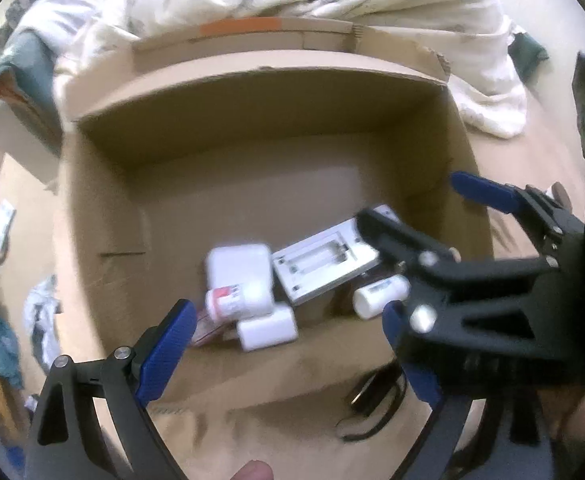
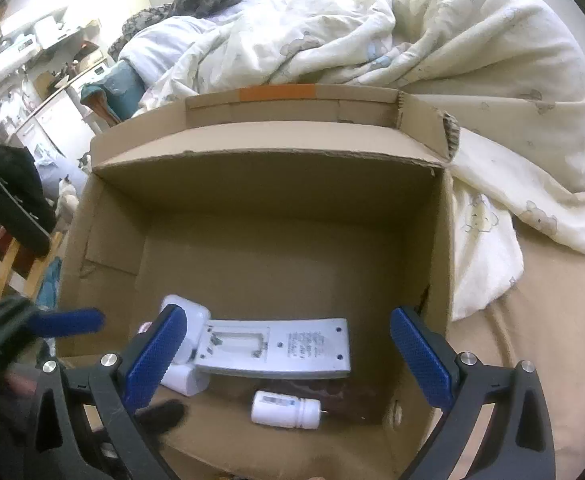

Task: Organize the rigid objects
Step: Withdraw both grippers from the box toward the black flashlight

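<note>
An open cardboard box point(image 1: 260, 76) point(image 2: 260, 136) stands on the bed. Inside lie a grey remote, back side up with its battery bay open point(image 1: 324, 264) point(image 2: 276, 348), a white adapter block point(image 1: 240, 268) point(image 2: 190, 316), a white bottle with a red label point(image 1: 228, 302), a white cylinder point(image 1: 268, 328) point(image 2: 182, 380) and a small white bottle on its side point(image 1: 378, 296) point(image 2: 286, 408). My left gripper point(image 1: 288, 332) is open and empty above the box's near edge. My right gripper point(image 2: 288, 348) point(image 1: 408, 204) is open and empty just above the remote.
A rumpled white duvet point(image 2: 372, 32) lies behind and to the right of the box. A black cable point(image 1: 376, 404) lies on the box's near flap. Furniture, a dark coat point(image 2: 12, 196) and clutter stand at the far left.
</note>
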`<state>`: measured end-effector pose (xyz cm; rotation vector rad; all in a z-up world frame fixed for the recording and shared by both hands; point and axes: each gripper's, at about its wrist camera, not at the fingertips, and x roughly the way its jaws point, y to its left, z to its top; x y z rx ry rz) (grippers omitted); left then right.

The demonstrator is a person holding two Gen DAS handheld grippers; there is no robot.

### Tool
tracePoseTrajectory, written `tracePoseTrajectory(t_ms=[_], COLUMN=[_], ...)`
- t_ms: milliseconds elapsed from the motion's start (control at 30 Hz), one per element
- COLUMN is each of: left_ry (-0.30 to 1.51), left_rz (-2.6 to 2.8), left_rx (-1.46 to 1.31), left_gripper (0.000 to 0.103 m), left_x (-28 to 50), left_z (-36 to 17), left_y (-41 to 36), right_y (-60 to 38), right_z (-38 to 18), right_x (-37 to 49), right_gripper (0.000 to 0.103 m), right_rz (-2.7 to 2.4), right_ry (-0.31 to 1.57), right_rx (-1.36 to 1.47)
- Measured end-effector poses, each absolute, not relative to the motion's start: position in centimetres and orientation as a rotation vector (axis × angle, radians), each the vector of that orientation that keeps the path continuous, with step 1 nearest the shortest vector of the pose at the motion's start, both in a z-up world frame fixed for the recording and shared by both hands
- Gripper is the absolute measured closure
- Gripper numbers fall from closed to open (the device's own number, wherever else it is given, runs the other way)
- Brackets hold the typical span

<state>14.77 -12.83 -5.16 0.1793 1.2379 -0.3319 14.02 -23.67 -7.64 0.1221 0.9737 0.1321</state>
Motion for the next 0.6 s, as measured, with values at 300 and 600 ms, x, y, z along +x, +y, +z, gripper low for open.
tracePoseTrajectory(t_ms=[300,600], left_ry=[1.228,1.217], left_rz=[-0.263,-0.223], left_rx=[0.055,0.051], left_gripper=[0.01,0.01], left_x=[12.3,8.2], left_z=[-1.1,-0.5], left_y=[-7.5,-5.3], right_y=[-26.0,-27.5], right_z=[-6.6,-4.7], right_x=[10.4,4.3], right_gripper=[0.0,0.0], right_rz=[0.166,0.204], right_ry=[0.981,0.959], right_rx=[0.223,0.367])
